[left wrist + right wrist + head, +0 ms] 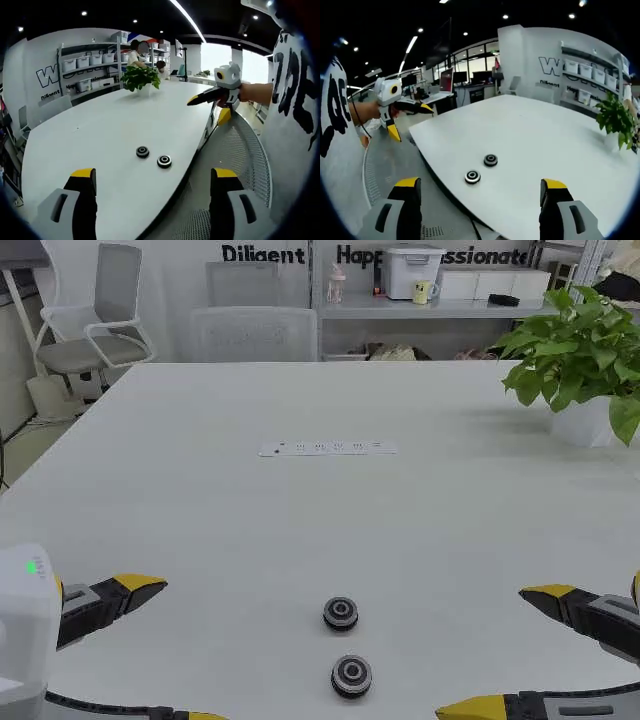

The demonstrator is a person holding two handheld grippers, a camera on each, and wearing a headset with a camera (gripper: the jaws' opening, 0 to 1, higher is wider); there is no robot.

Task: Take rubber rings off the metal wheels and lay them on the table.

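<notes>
Two small round metal wheels, one [341, 613] nearer the power strip [328, 449] than the other [351, 676], lie flat and apart on the smooth white table [200, 500], black rubber rings [335, 677] on their rims. The yellow-tipped left gripper [170, 650] and right gripper [505, 650] flank them, jaws spread wide, holding nothing. The left gripper view adds a hand [252, 92] holding the right gripper.
</notes>
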